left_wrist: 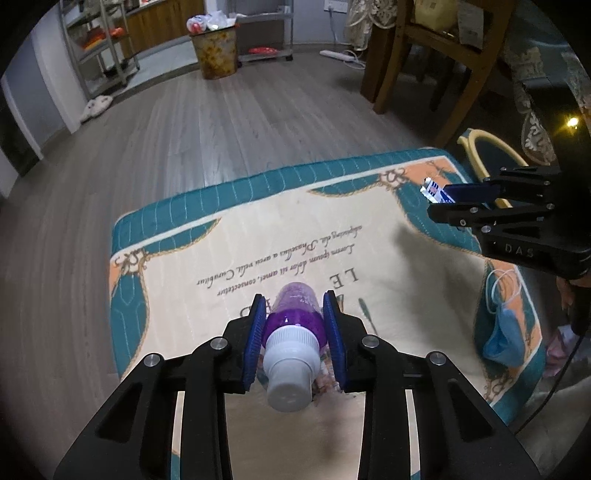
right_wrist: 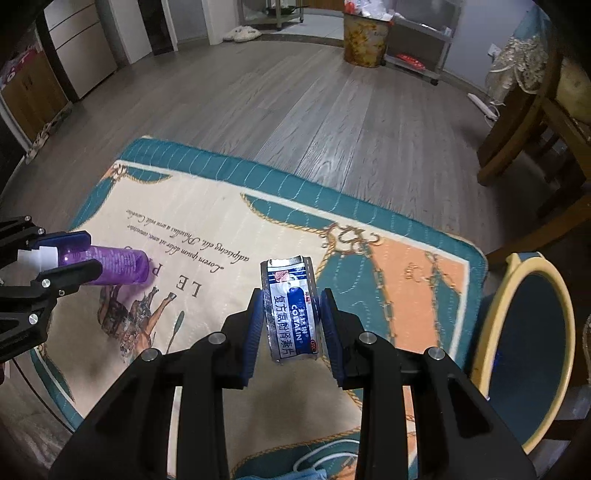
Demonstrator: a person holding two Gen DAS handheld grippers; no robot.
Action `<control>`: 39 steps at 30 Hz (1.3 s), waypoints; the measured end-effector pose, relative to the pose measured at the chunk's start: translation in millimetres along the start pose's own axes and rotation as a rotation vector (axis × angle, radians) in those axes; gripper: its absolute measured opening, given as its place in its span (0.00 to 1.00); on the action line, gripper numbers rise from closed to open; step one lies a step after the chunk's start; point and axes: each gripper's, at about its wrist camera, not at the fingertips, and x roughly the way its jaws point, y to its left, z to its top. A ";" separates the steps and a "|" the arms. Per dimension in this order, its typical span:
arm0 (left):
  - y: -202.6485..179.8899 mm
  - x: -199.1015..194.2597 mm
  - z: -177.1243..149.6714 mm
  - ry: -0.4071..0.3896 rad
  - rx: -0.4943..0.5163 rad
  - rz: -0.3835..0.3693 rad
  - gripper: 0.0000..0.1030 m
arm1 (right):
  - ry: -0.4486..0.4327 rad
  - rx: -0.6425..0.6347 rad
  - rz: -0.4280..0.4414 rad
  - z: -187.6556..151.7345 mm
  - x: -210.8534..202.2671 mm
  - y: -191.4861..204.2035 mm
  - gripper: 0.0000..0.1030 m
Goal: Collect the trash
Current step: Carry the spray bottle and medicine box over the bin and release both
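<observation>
My left gripper (left_wrist: 294,306) is shut on a purple bottle (left_wrist: 295,314) with a white cap, held above the rug (left_wrist: 258,229); the bottle also shows in the right wrist view (right_wrist: 110,266). My right gripper (right_wrist: 291,299) is shut on a blue and silver medicine blister pack (right_wrist: 291,314), above the rug's right part; the pack shows in the left wrist view (left_wrist: 437,192). A blue face mask (left_wrist: 504,332) lies on the rug's right edge. A small bin with a yellow rim (right_wrist: 524,343) stands just right of the rug.
A full patterned trash can (left_wrist: 216,48) stands across the wooden floor by a metal cart (left_wrist: 264,33). Wooden chair legs (left_wrist: 391,66) and a table with a lace cloth are at the right. Slippers (left_wrist: 96,107) lie at the left, near shelving.
</observation>
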 end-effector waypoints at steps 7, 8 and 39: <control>-15.4 -18.5 10.3 -0.066 0.042 -0.004 0.32 | -0.050 0.052 0.003 -0.3 -23.5 -18.8 0.30; -18.8 -20.4 12.3 -0.074 0.049 -0.005 0.32 | -0.054 0.062 -0.001 -2.1 -26.2 -23.3 0.30; -171.0 -38.5 63.1 -0.215 0.281 -0.082 0.33 | -0.121 0.461 -0.154 -86.5 -88.1 -218.5 0.30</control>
